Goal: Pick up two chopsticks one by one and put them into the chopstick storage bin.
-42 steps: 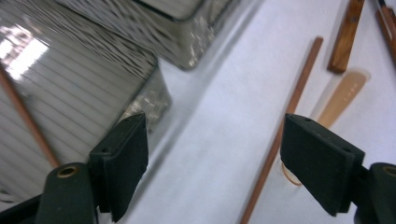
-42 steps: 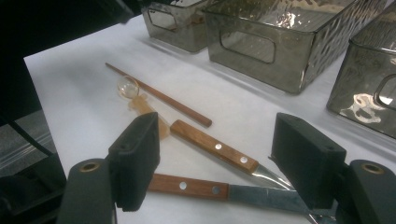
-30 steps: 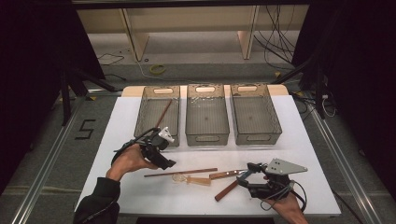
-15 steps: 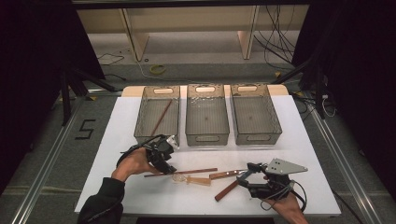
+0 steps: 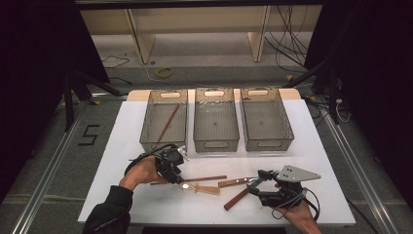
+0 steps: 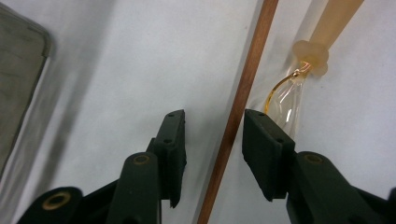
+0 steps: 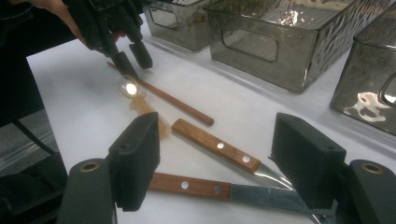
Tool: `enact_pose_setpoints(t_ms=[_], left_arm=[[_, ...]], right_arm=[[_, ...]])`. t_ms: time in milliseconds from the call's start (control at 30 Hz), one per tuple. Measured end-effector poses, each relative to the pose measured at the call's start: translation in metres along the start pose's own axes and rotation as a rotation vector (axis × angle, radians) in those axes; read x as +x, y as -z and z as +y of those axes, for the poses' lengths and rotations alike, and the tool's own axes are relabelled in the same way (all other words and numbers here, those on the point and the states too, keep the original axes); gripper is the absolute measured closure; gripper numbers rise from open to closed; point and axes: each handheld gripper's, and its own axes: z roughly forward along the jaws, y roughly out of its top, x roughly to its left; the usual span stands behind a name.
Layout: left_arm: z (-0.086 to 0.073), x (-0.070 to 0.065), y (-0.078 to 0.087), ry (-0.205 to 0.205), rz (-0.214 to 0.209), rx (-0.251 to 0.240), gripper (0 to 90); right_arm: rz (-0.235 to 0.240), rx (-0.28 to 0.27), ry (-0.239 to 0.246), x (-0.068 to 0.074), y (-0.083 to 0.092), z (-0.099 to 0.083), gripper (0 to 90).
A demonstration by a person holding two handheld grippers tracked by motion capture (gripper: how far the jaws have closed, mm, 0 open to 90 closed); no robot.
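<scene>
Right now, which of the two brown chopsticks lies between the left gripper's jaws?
The loose chopstick on the white table, straddled by the left gripper; the other chopstick lies in the leftmost bin.

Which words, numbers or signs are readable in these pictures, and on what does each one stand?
"5": black mark on the grey floor, left of the table.
No readable text on the bins, the knives, the wooden stick or the spoon.
</scene>
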Motion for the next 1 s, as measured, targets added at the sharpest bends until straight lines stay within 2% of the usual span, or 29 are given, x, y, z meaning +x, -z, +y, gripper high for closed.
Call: enact_pose_setpoints(t_ms=[200,367,400,467,667,767,867,1000], left_arm=[[0.0024,-0.0025,-0.0025,-0.037,0.01,0.026,64.0],[0.0055,-0.0048,-0.004,-0.051,0.04,0.038,69.6],[0.0062,-0.0058,-0.0045,-0.04,0.046,0.037,71.0],[0.0074,-0.0057,-0.0042,-0.044,0.05,0.05,73.7],[0.0087,-0.0066,-0.0042,-0.044,0.046,0.061,77.9],[0.0081,-0.007,-0.0045,-0.051,0.046,0.052,78.6],[0.0071,-0.006,-0.0049,-0.043,0.028,0.043,83.0],[0.007,-0.0063,-0.0047,-0.049,0.029,0.041,83.4]], right_arm=[[0.0,-0.001,-0.003,-0.0004,-0.0001,0.0001,33.2],[-0.001,0.002,0.001,-0.0006,-0.0004,0.0,33.2],[-0.002,0.003,0.002,-0.0006,-0.0004,0.0,33.3],[-0.002,0.003,0.001,-0.0006,-0.0002,0.0001,33.3],[-0.003,0.002,0.002,-0.0002,-0.0004,0.0001,33.4],[-0.003,0.003,0.002,-0.0005,-0.0002,0.0002,33.5],[-0.004,0.004,0.002,-0.0004,-0.0003,0.0002,33.5],[-0.003,0.004,0.003,0.0002,-0.0004,0.0003,33.6]])
